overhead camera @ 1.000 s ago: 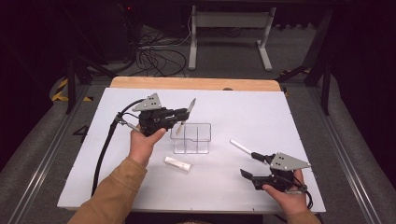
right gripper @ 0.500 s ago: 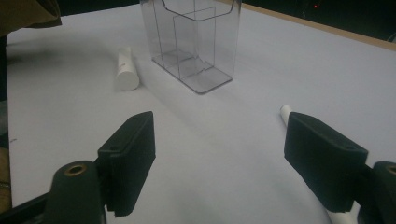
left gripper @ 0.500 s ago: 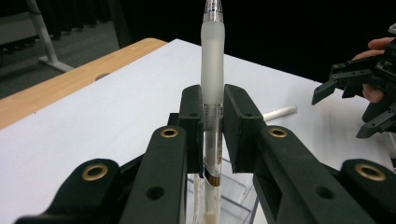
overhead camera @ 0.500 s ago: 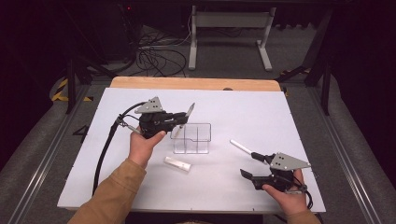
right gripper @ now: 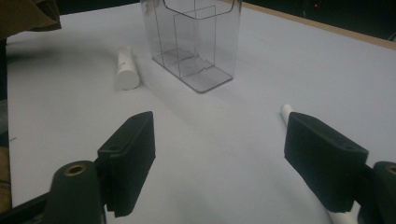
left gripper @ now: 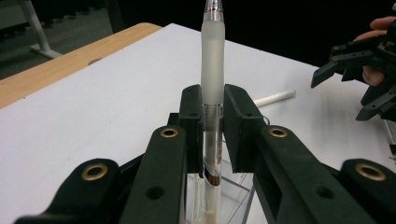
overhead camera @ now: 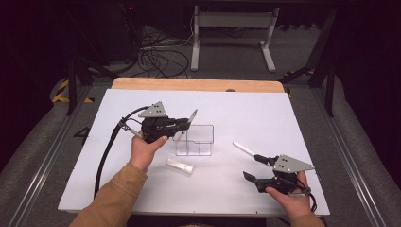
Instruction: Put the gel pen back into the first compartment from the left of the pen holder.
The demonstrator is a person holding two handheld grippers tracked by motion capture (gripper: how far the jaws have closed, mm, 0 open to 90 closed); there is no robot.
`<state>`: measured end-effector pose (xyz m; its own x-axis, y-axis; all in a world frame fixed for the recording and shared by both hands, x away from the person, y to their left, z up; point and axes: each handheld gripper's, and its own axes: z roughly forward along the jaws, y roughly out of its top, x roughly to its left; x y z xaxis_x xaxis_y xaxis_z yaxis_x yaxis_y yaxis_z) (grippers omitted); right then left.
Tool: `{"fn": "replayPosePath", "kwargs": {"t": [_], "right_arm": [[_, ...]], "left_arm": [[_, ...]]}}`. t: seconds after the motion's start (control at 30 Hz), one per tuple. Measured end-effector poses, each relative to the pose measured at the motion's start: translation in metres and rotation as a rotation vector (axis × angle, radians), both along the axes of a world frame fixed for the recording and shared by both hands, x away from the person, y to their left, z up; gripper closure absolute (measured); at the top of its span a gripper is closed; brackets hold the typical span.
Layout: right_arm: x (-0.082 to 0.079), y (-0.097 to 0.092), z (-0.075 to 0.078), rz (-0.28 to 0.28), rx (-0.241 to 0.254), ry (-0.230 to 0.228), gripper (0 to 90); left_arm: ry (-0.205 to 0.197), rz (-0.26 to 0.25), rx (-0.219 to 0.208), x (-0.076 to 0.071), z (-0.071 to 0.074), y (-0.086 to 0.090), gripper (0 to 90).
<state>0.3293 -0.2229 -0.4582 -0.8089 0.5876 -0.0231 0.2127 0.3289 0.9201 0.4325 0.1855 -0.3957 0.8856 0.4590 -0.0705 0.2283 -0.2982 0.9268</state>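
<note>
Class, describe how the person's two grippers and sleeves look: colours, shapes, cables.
Both the left gripper and right gripper are black with a grey three-cornered plate on top. Brass-coloured rivets dot their jaws. A black cable trails from the left one. The sleeves are tan.

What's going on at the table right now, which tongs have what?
The left tongs are shut on a frosted pen, holding it upright over the clear plastic organizer in the middle of the white table. The pen's lower end reaches down to the organizer's rim. The right tongs are open and hold nothing, resting near the table's right front, with a white marker lying by them. A short white tube lies on the table in front of the organizer.
</note>
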Motion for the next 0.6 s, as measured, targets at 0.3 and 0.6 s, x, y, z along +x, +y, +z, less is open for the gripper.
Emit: {"fn": "replayPosePath", "kwargs": {"t": [0.3,0.6], "right_arm": [[0.0001,0.0009,-0.0005,0.002,-0.002,0.002,25.7],[0.0002,0.0009,-0.0007,0.004,-0.005,0.002,25.6]], "left_arm": [[0.025,0.004,-0.015,-0.0018,-0.0067,0.0045,78.4],[0.027,-0.001,-0.012,-0.0041,-0.0068,0.0046,77.2]]}}
